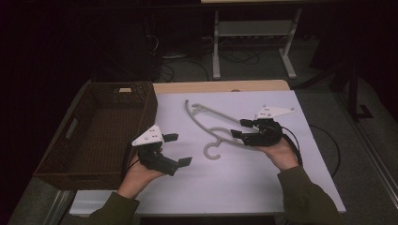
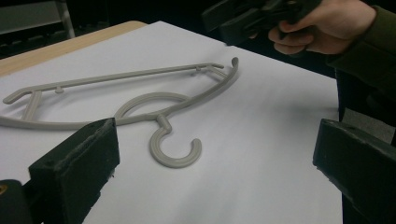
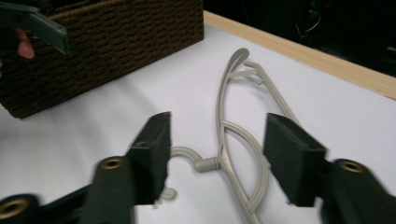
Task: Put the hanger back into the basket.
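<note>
A grey plastic hanger [image 1: 218, 114] lies flat on the white table cover, hook toward me. My right gripper [image 1: 238, 129] sits at the hanger's right side. In the right gripper view its jaws [image 3: 218, 126] stand partly apart astride the hanger [image 3: 218, 112] near the neck, with the pads clear of it. My left gripper [image 1: 177, 149] hovers left of the hook, jaws wide and nothing between them. The left gripper view looks between those jaws [image 2: 215, 135] at the hanger [image 2: 163, 123], with the right gripper [image 2: 233, 23] beyond it.
A dark brown woven basket [image 1: 149, 110] stands at the table's left, close behind the left gripper, and its wall [image 3: 116, 37] rises at the far side in the right gripper view. The white cover [image 1: 244, 178] stretches toward me. A wooden edge [image 1: 220, 86] borders the far side.
</note>
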The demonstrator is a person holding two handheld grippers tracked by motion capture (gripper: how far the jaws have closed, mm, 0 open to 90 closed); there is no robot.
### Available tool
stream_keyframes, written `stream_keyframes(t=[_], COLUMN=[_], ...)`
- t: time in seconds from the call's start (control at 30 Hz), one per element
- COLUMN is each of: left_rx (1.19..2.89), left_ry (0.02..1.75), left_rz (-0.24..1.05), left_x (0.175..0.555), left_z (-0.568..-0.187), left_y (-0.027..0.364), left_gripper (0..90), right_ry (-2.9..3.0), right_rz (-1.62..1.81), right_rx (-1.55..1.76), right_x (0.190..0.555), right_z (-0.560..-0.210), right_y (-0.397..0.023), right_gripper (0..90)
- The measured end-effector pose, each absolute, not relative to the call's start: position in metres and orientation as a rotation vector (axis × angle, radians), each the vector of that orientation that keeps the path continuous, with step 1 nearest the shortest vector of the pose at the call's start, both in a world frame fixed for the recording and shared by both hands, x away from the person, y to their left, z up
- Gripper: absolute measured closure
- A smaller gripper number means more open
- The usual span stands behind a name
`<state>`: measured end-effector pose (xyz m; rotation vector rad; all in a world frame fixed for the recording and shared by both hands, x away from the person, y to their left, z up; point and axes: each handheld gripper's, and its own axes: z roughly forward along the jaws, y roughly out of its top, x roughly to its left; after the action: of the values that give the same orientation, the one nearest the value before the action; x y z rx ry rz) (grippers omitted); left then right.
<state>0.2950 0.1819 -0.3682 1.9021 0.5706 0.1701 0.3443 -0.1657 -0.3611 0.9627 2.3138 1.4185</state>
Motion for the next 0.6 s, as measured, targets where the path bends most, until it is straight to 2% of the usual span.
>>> stream_keyframes(t=[0.17,0.23,0.43,0.6], left_rx=[1.897,1.893,1.898,1.893], left_ry=[0.573,0.571,0.563,0.561], left_rz=[0.157,0.153,0.140,0.138], left_x=[0.297,0.297,0.296,0.295], left_z=[-0.371,-0.372,-0.373,-0.373], left_y=[0.180,0.180,0.178,0.177], left_gripper=[0.3,0.3,0.3,0.3], right_ry=[2.374,2.404,2.480,2.510], right_rz=[1.365,1.348,1.305,1.232], right_rx=[0.980,0.986,1.037,1.076], right_x=[0.363,0.373,0.395,0.412], right_z=[-0.369,-0.374,-0.392,-0.410], right_y=[-0.147,-0.140,-0.122,-0.110], right_gripper=[69.0,74.4,87.5,89.5])
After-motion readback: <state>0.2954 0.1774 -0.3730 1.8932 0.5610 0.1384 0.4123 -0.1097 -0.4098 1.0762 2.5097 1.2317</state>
